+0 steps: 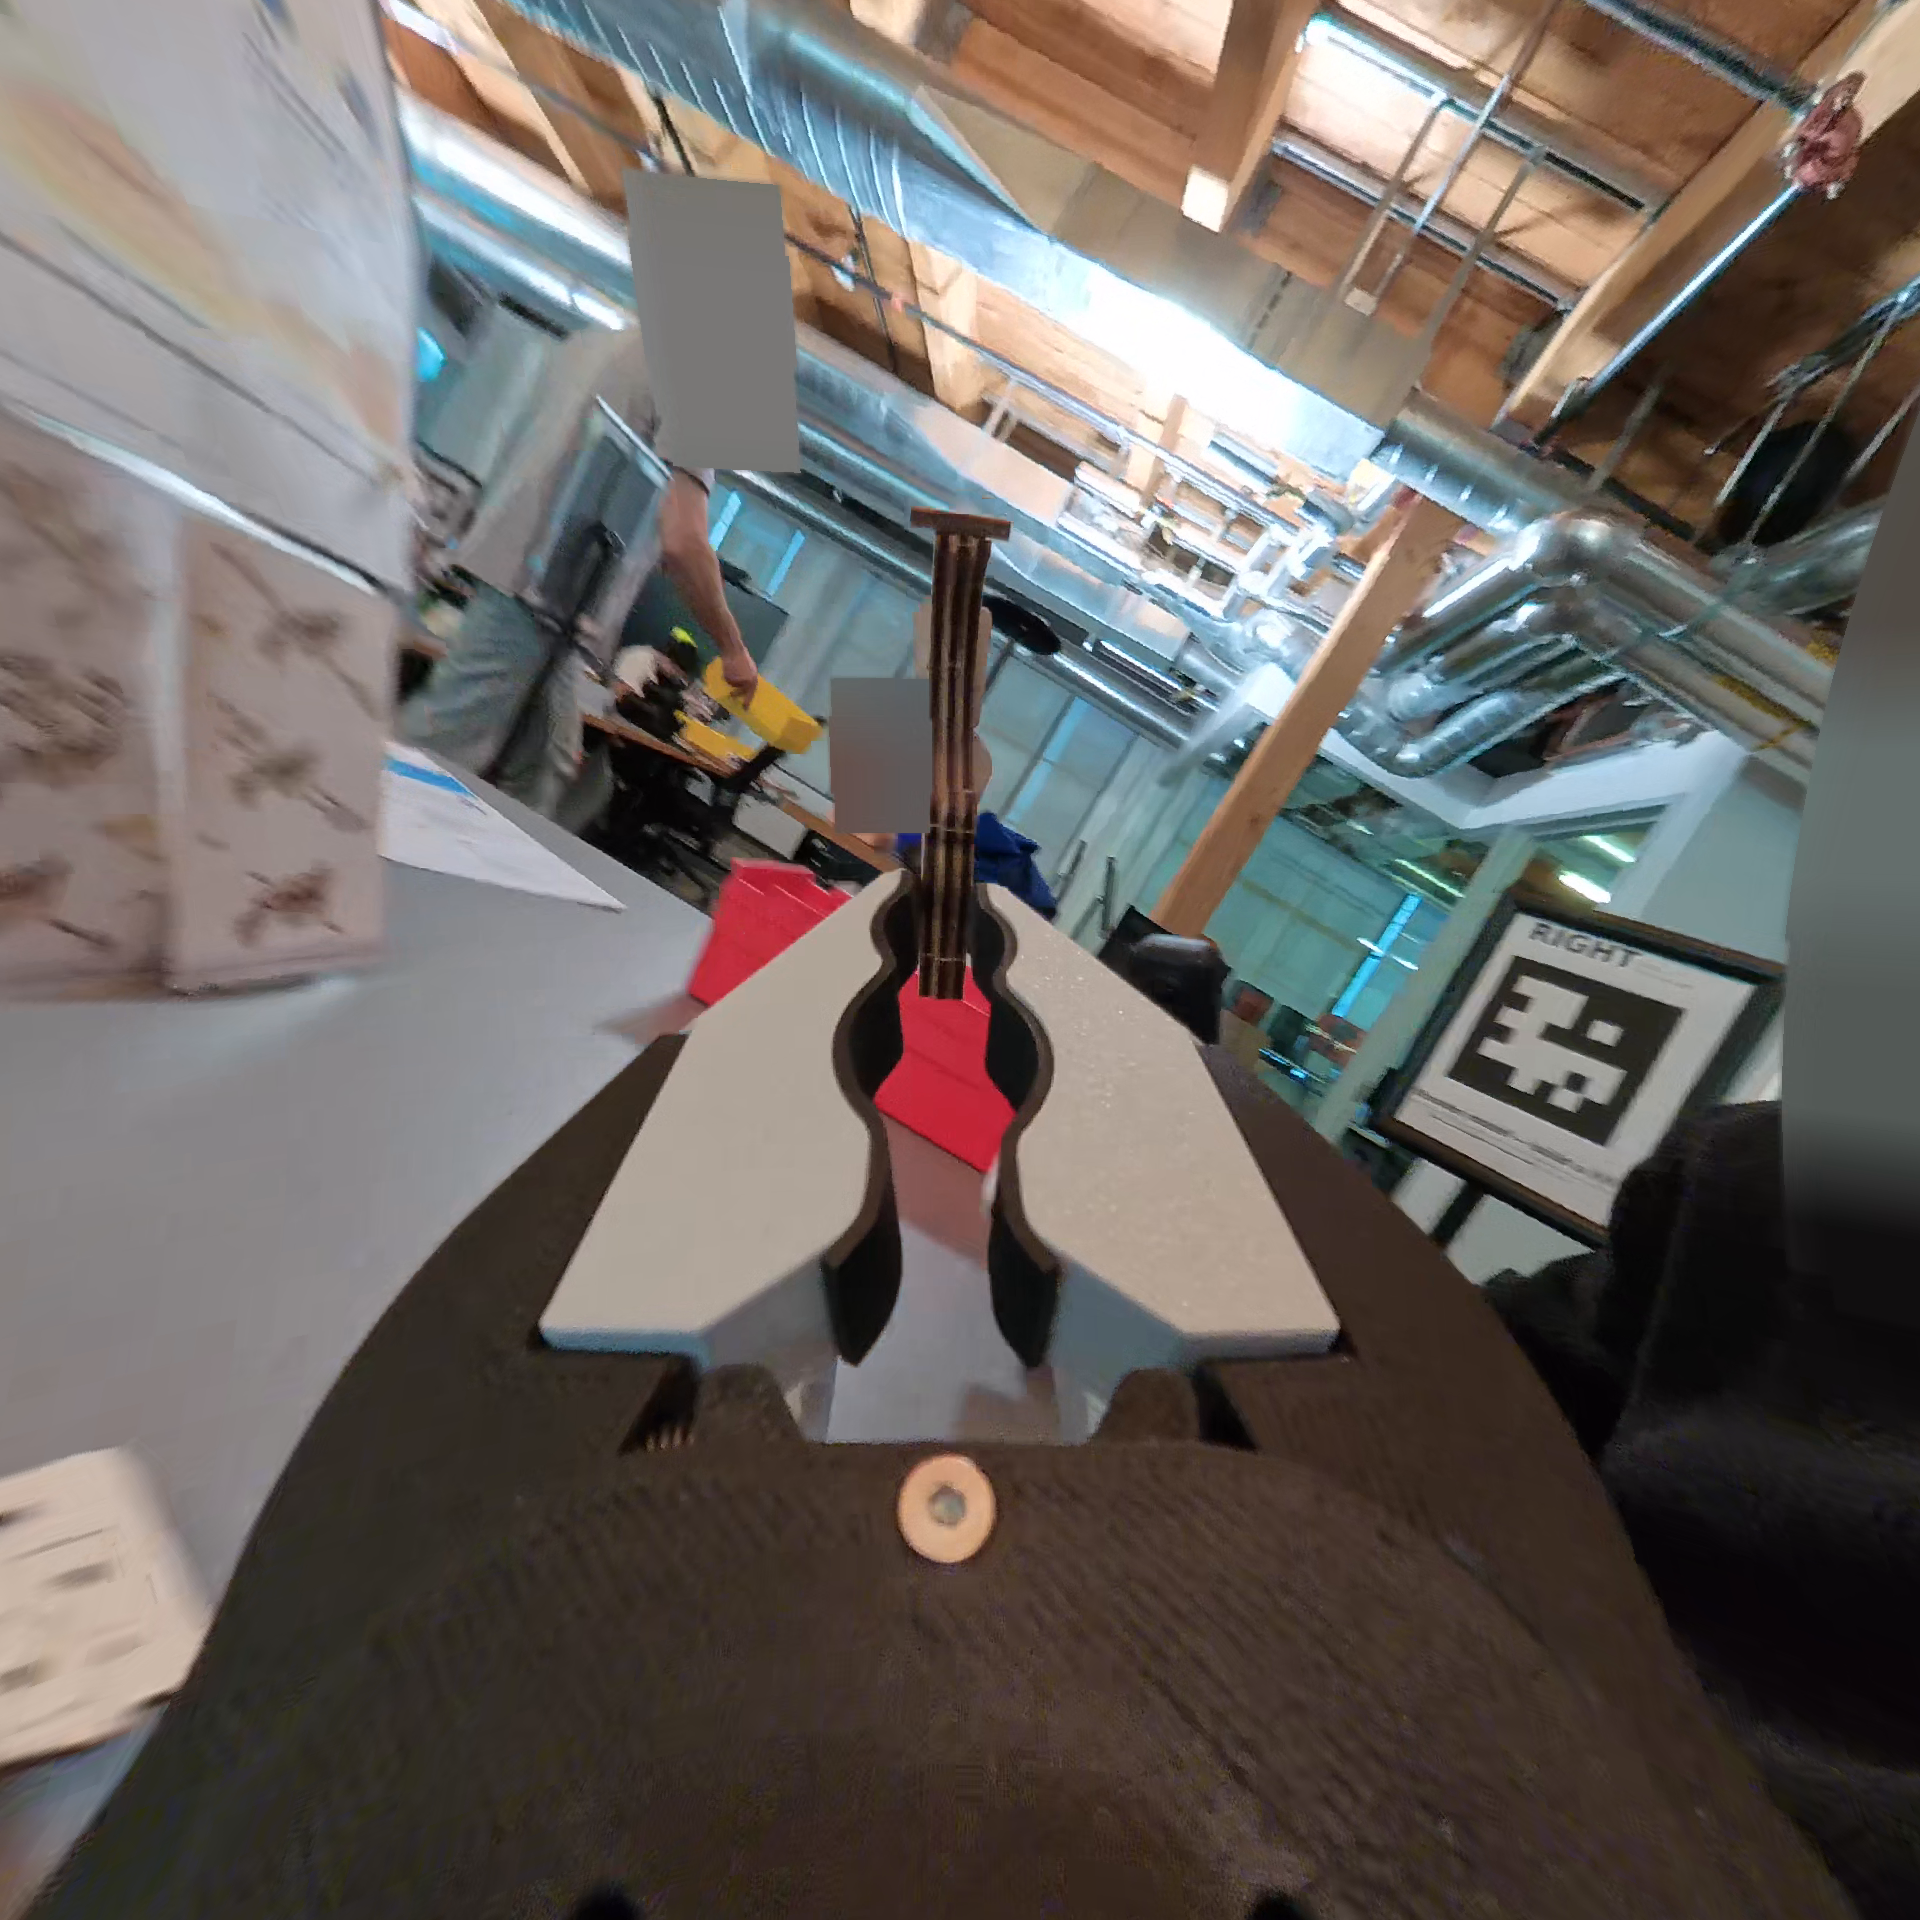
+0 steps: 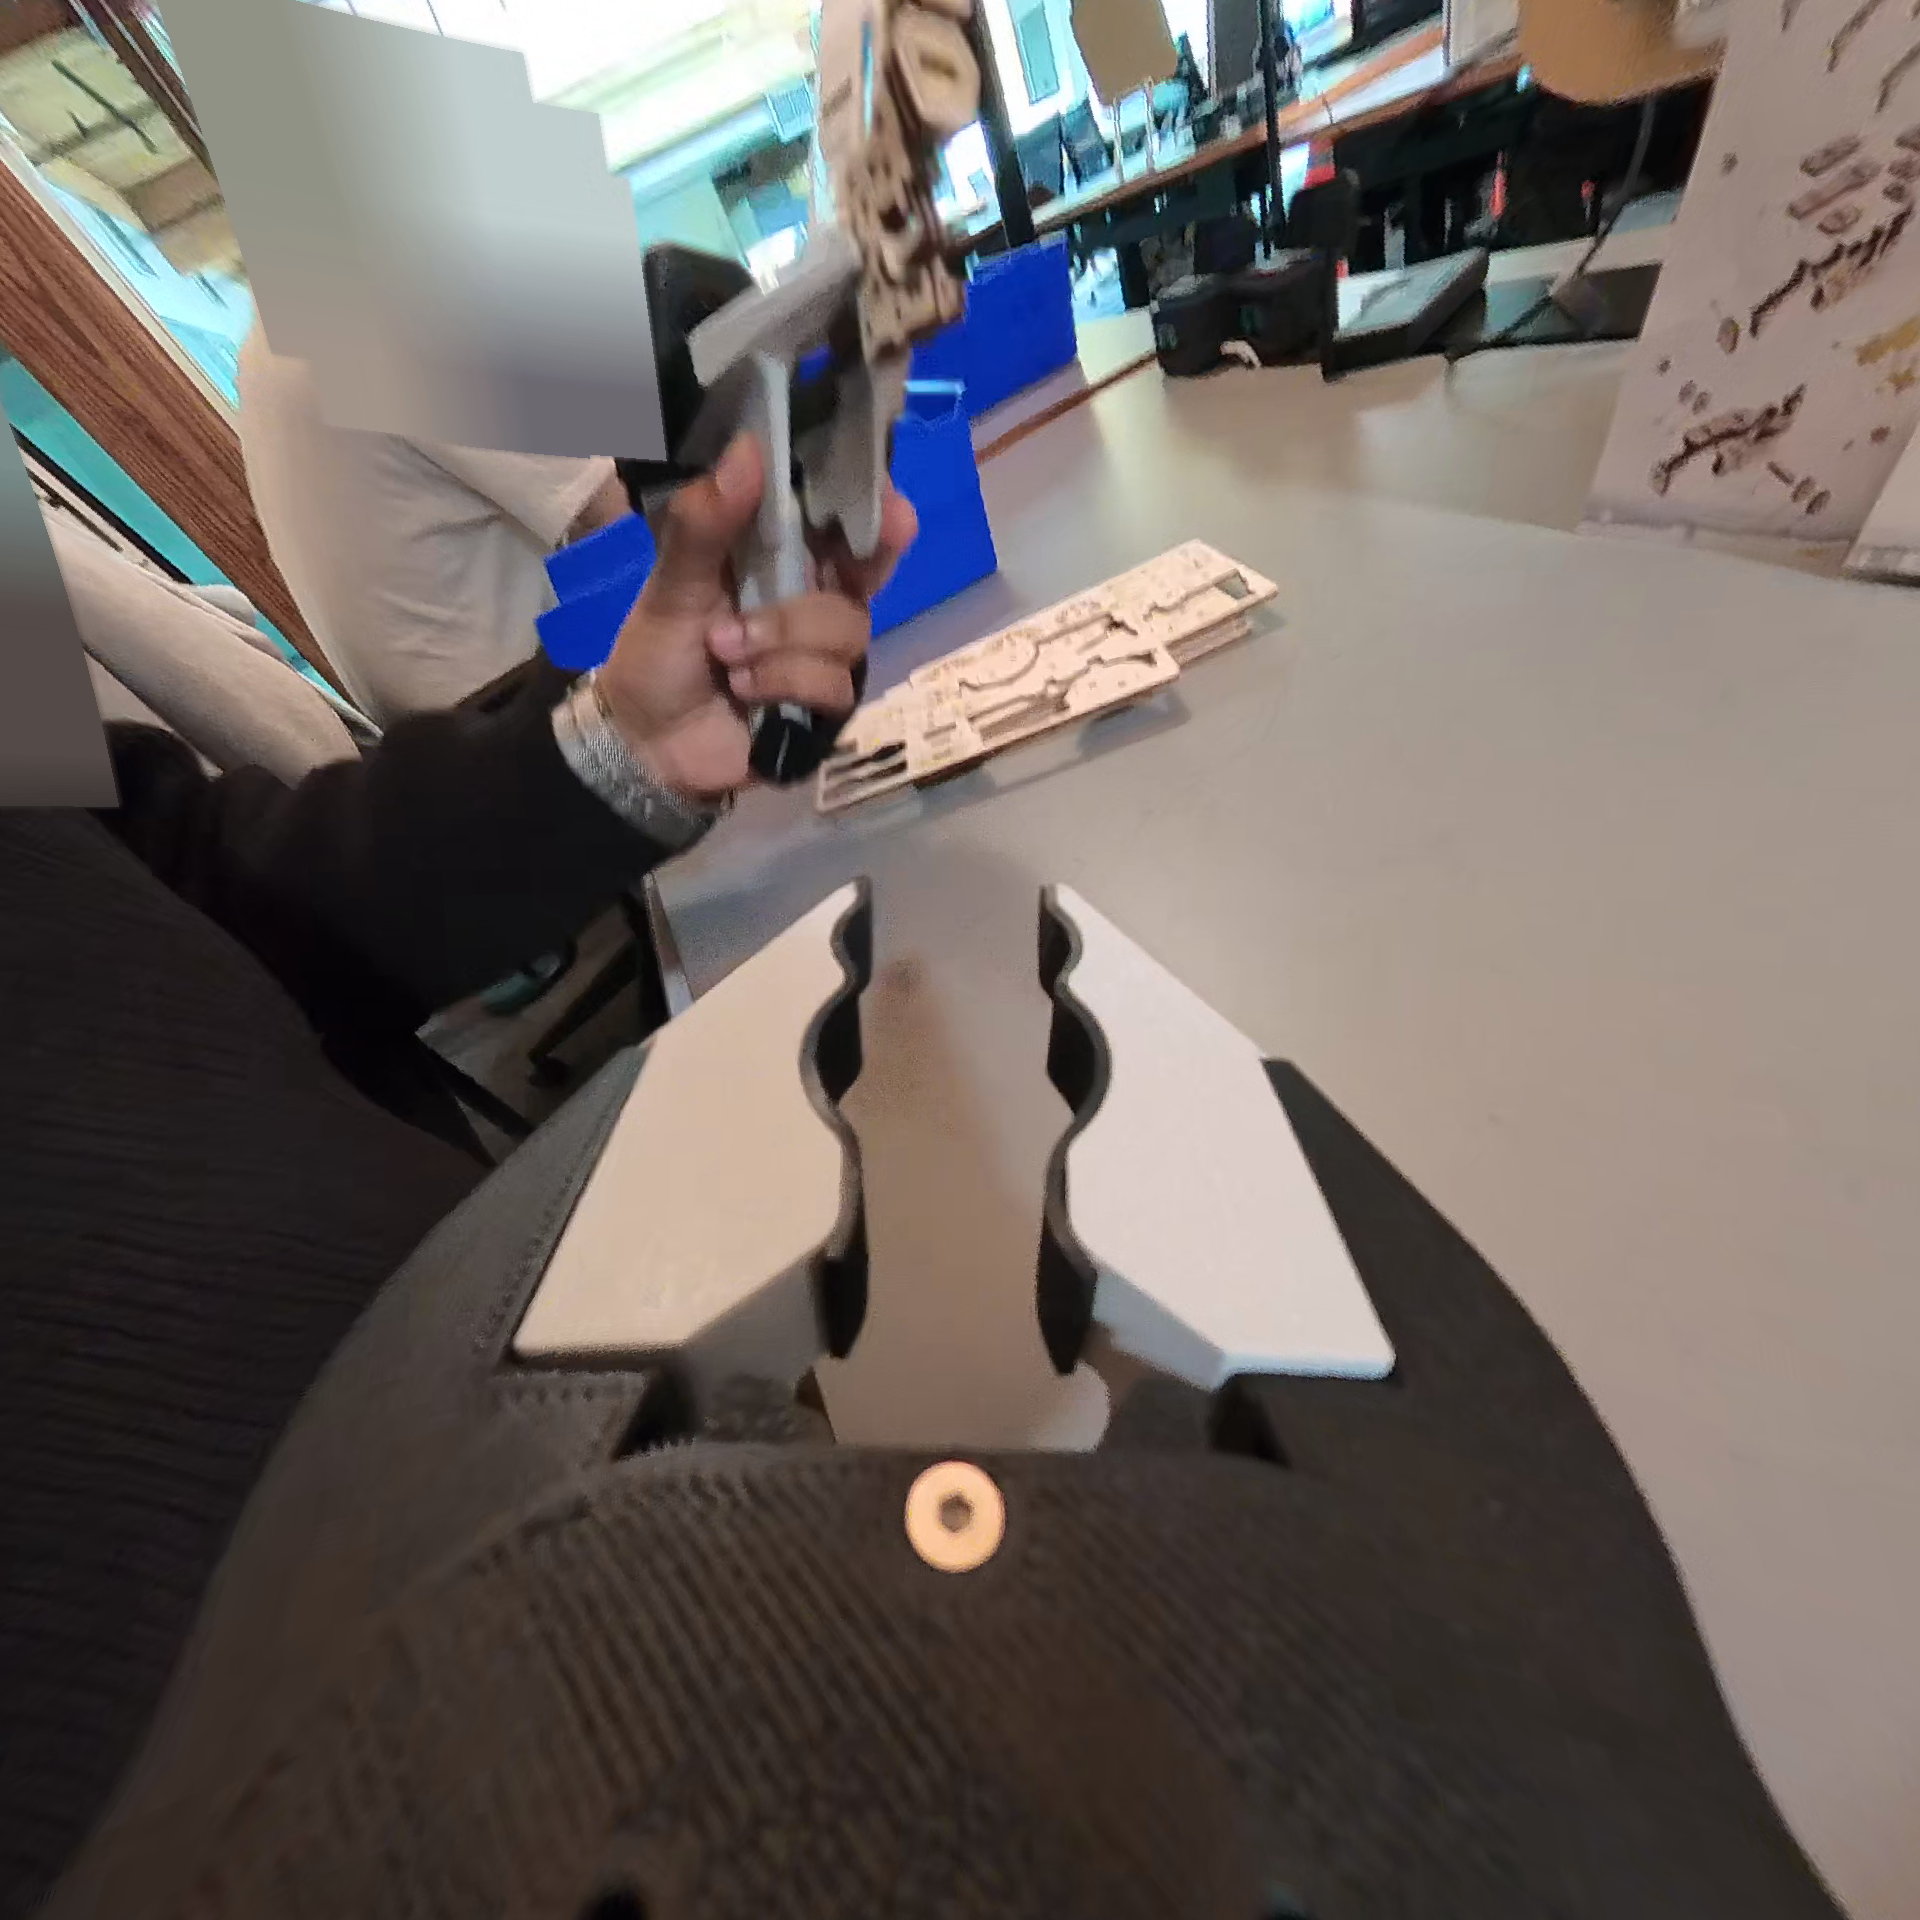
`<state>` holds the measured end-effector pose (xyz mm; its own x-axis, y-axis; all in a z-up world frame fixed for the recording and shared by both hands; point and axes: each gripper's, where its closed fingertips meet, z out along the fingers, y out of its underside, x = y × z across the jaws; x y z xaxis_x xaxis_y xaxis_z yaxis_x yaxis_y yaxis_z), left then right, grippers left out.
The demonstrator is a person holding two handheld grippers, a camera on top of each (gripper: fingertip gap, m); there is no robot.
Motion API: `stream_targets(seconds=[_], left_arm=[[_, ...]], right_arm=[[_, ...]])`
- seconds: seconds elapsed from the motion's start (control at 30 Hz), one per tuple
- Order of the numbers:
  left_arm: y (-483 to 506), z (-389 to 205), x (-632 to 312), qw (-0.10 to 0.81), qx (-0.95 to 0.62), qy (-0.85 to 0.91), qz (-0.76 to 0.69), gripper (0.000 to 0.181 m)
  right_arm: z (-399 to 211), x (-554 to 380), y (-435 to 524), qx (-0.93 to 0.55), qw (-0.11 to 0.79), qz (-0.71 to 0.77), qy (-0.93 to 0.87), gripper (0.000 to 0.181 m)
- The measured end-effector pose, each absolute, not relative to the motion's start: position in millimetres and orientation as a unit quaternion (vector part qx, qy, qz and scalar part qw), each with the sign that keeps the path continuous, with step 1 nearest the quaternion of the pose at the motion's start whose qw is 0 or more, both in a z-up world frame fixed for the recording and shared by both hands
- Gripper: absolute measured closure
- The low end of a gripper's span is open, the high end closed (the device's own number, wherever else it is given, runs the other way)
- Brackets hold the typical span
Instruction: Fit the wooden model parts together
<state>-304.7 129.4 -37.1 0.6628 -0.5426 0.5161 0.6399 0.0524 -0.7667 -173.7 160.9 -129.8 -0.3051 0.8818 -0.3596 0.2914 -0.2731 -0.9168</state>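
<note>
Left hand-held gripper [image 1: 943, 914] raised off the grey surface [image 1: 260, 1091], clamped at the fingertips on a layered wooden model part [image 1: 954, 748] seen edge-on, upright, red blocks [image 1: 940, 1081] behind. Right hand-held gripper [image 2: 954, 904] parted and empty, low over the surface; beyond, flat wooden part sheets [image 2: 1049, 665] lying near blue bins [image 2: 935, 499].

Red bin [image 1: 940, 1081] and blue bins [image 2: 940, 488] (table edge).
</note>
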Motion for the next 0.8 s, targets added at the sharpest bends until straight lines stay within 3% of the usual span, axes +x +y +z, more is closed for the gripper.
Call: stream_targets(seconds=[0.27,0.53,0.8], left_arm=[[162.4,-65.3,-174.9,0.634,-0.583,-0.035,-0.508,0.175],[170.1,-74.6,-180.3,0.649,-0.571,-0.069,-0.497,0.175],[167.8,-73.6,-182.6,0.645,-0.553,-0.081,-0.521,0.175]], right_arm=[[-96.3,-172.4,155.6,-0.506,0.224,0.687,-0.472,0.140],[-88.9,-173.6,160.4,-0.507,0.172,0.739,-0.408,0.156],[-90.0,-174.4,161.7,-0.512,0.188,0.729,-0.414,0.167]])
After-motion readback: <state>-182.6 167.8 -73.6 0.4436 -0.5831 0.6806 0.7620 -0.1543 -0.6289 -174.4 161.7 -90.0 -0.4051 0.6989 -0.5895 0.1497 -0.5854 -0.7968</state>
